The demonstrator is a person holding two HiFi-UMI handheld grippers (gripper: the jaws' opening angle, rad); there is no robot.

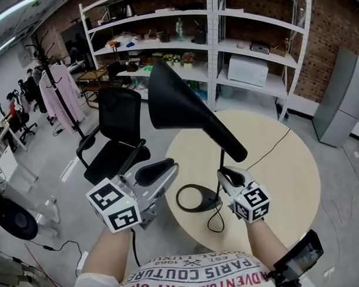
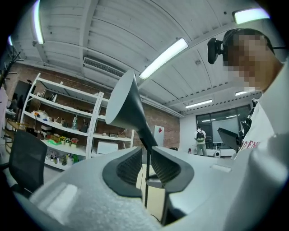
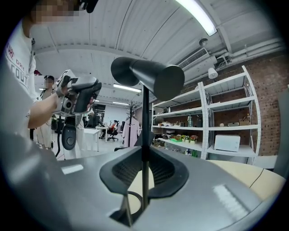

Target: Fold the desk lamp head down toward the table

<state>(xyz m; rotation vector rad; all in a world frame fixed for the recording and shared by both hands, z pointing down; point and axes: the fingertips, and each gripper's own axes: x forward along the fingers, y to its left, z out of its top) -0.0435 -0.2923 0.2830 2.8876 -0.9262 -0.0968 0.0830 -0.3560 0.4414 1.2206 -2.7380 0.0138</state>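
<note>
Right fingers [image 3: 128, 170] round half-hidden lamp stem [image 3: 144, 117]

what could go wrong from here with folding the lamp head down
1. The right gripper is clamped only on the thin stem. Pushing the lamp head down might make the stem slip or twist in that grip.
2. The left gripper is open and off the lamp, and the wide, smooth lamp head may be hard to hold.
3. The ring base is slim and the cord trails across the table, so the lamp could tip or snag.
</note>
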